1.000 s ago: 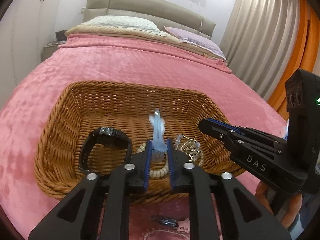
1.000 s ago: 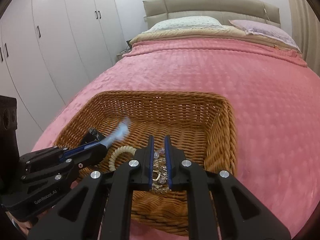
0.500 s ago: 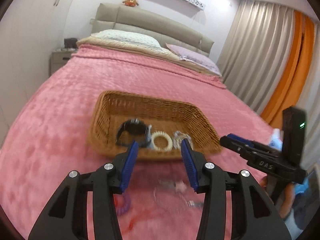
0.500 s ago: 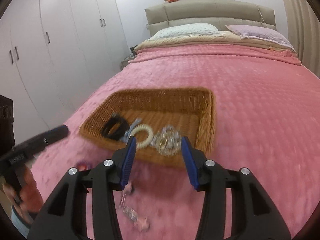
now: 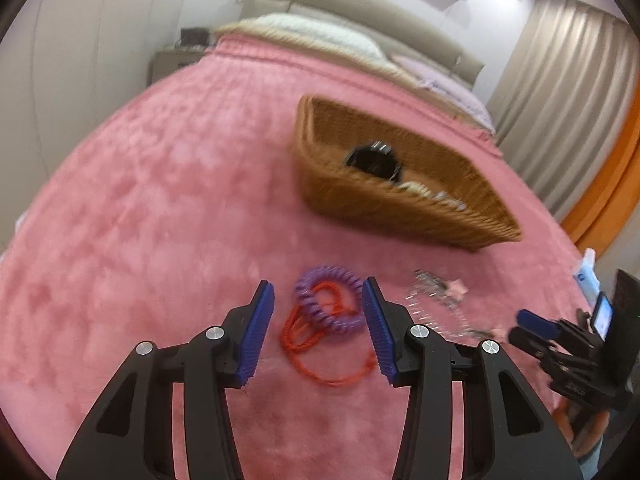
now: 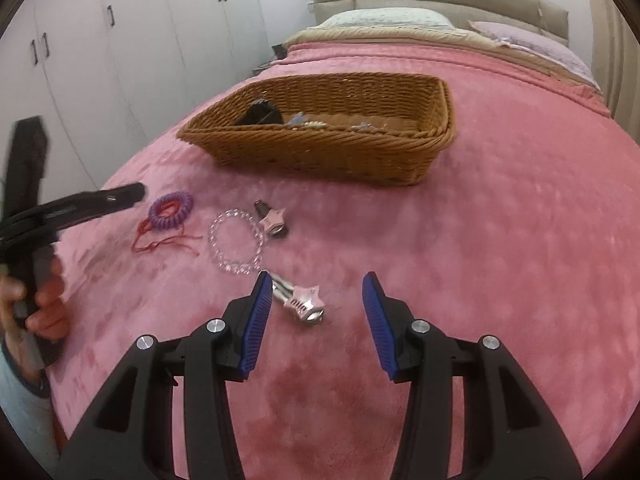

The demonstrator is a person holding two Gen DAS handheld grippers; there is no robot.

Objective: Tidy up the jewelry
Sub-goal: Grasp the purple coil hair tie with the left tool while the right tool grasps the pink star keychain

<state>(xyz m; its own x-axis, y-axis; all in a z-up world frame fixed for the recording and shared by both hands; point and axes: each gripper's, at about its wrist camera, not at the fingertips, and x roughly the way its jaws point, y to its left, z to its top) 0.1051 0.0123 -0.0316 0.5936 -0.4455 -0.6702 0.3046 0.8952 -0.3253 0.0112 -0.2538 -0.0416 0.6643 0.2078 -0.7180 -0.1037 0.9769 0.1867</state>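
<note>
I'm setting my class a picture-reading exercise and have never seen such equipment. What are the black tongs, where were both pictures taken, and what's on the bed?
No robot: a person holds two hand-held grippers, each carrying a camera looking along its fingers. Both are open and empty. The left gripper faces a purple coil tie lying over a red cord. The right gripper faces a pink star clip. A clear bead bracelet and a second star clip lie nearby. The wicker basket holds a black watch.
</note>
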